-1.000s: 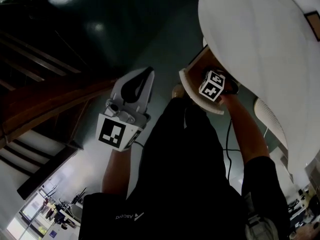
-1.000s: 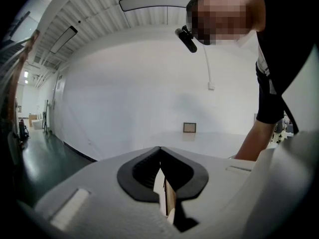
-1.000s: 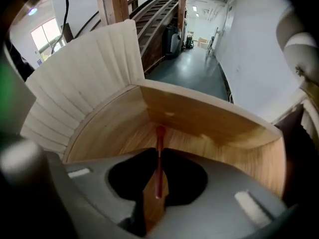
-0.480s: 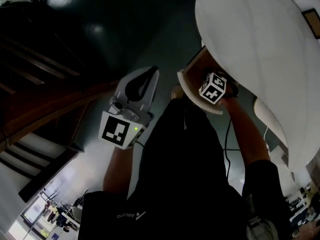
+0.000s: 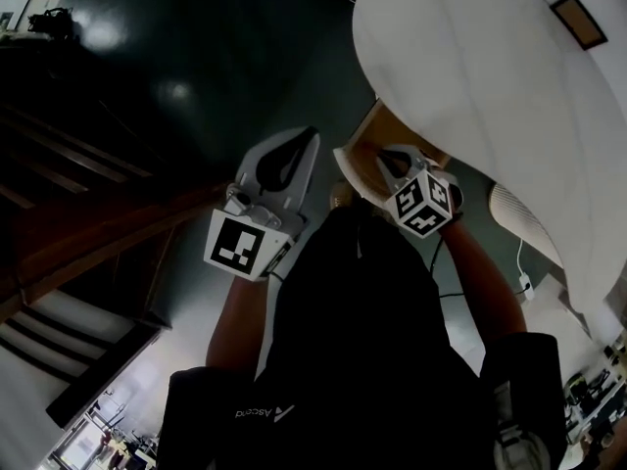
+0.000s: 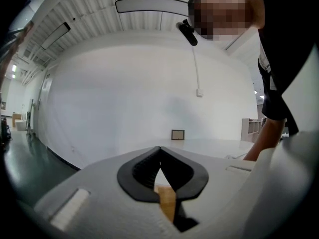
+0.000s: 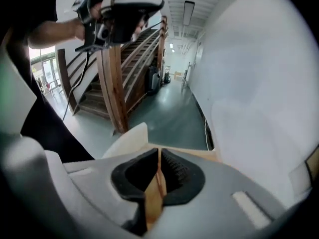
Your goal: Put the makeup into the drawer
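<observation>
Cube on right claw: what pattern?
Cube: black-and-white square markers, one per face; clearest in the head view.

Drawer (image 5: pixel 370 135) interior largely hidden behind right gripper (image 5: pixel 392 164), white worktop (image 5: pixel 490 86) cut off top and right, distant hall clutter (image 5: pixel 108 448) too small to identify

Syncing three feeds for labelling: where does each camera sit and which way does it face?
Head view: on the person's head, looking down at the white table and open drawer; black shirt, both arms, left gripper, right gripper show.
Left gripper view: on the left gripper, facing the table past shut jaws; the right arm shows.
Right gripper view: on the right gripper, facing drawer and staircase; its jaws just closed, nothing between.
Shared: head and right gripper views show the drawer and left gripper.
</observation>
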`<state>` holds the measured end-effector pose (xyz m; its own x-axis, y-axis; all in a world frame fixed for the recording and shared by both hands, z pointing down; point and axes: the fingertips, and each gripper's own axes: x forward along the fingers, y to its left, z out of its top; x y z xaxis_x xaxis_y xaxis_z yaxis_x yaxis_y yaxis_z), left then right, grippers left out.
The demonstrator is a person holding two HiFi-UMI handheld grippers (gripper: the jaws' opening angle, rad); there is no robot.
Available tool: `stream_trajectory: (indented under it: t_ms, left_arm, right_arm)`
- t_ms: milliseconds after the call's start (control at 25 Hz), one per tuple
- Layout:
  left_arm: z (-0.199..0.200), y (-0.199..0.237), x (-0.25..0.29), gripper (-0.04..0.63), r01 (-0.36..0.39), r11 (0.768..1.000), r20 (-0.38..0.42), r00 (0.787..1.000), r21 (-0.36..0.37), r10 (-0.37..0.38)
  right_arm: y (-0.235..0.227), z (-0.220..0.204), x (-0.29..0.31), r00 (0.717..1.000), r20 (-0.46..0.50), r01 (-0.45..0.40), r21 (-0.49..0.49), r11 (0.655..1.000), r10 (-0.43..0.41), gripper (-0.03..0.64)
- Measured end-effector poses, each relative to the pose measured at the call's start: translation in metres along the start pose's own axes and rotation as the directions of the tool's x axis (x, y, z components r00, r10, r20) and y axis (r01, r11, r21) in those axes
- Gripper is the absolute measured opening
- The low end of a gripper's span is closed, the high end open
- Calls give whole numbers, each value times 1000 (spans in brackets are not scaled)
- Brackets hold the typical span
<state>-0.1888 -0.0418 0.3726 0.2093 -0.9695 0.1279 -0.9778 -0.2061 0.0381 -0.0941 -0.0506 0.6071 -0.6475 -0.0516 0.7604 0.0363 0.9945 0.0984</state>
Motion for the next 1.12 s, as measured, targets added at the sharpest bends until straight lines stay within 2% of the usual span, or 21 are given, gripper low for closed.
stream_trajectory:
  t_ms: [160,360,440,560,680,800,1000,1120]
  left_arm:
    - [12,-15,2,11,59,998,39,997,14,-60]
    - [32,-41,8,11,146,989,81,986,36,-148]
    - [41,-55,10,11,179,983,96,978,47,-183]
    - [56,-75,14,11,229,971,123,964,66,-236]
    - [70,-92,15,11,275,959,143,948,73,-283]
    - [80,-103,17,11,308,947,160,934,90,-319]
    - [94,-119,17,11,344,933,184,915,107,-359]
    - [101,-127,17,11,358,926,196,906,115,-375]
  right_arm:
    - [-9,52,-59,983,166,72,63,995,-81,8]
    - [-22,105,-135,915,356,156,121,980,-189,3]
    - [-25,119,-163,880,411,201,132,971,-238,3]
    - [-29,136,-202,808,502,245,189,951,-308,3]
    - [-32,149,-238,721,589,221,303,927,-365,3]
    - [-36,155,-267,650,649,189,366,911,-396,3]
    - [-38,153,-295,587,684,217,381,899,-432,3]
    - [-35,148,-305,566,693,232,385,893,-446,3]
